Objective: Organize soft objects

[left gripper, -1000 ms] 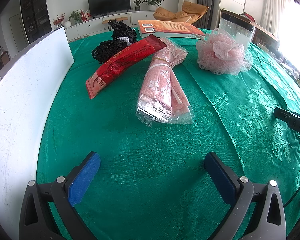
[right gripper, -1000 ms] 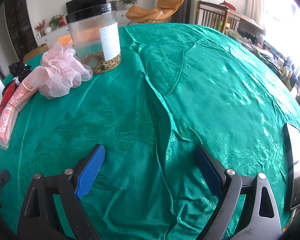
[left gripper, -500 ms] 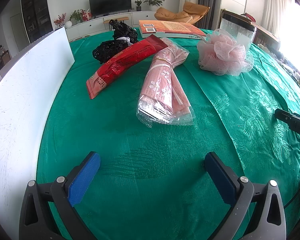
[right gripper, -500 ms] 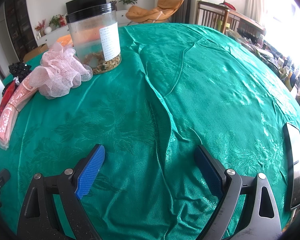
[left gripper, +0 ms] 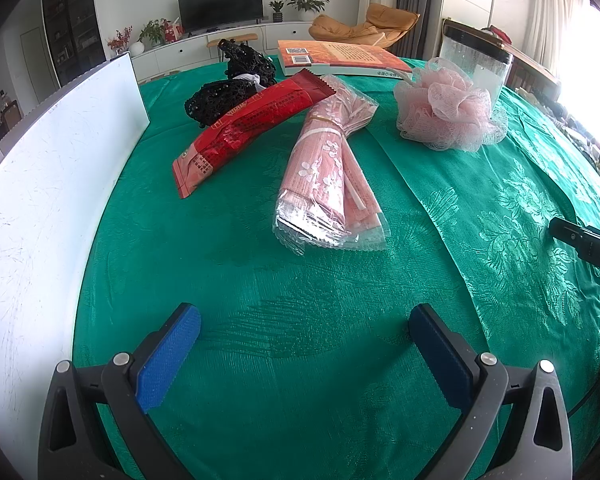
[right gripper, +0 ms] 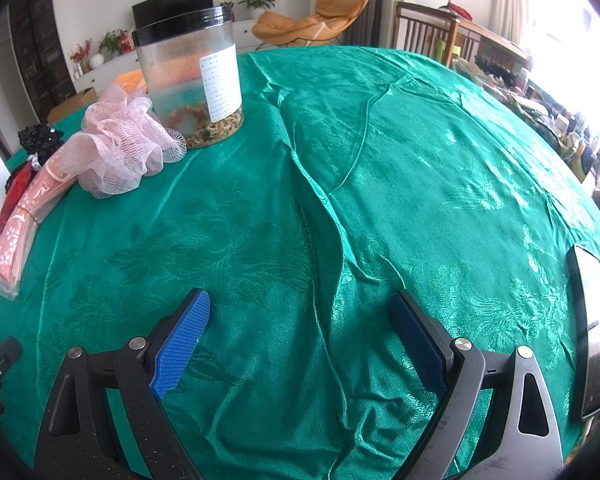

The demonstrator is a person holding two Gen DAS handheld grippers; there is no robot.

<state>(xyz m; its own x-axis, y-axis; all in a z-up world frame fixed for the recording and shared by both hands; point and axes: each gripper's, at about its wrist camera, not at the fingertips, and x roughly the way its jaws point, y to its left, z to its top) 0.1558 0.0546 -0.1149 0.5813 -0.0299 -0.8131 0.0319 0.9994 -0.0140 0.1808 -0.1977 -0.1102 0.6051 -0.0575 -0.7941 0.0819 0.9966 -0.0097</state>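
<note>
Softness governs every item on the green-clothed counter. From the left hand-held gripper, which is spread wide with nothing between its blue pads, the bundle of pink floral sachets in clear film lies nearest at 12 o'clock, apart from the fingers. The red foil packet lies toward 11 o'clock, its far end resting against a black lace item. The pink mesh bath pouf sits toward 1 o'clock, just in front of a clear lidded jar; an orange book lies farther back, and a white board stands along 9 o'clock.

The right hand-held gripper is likewise released and empty over bare, creased cloth, with the pouf toward 10 o'clock and a phone at 3 o'clock.

The sachet bundle is probably light, limp and slick in its film; pinching across the banded middle, not the loose crimped ends, should stop sachets sliding out. The pouf likely weighs almost nothing and compresses far, so a deep bite into its centre looks safest. The lace may snag.
</note>
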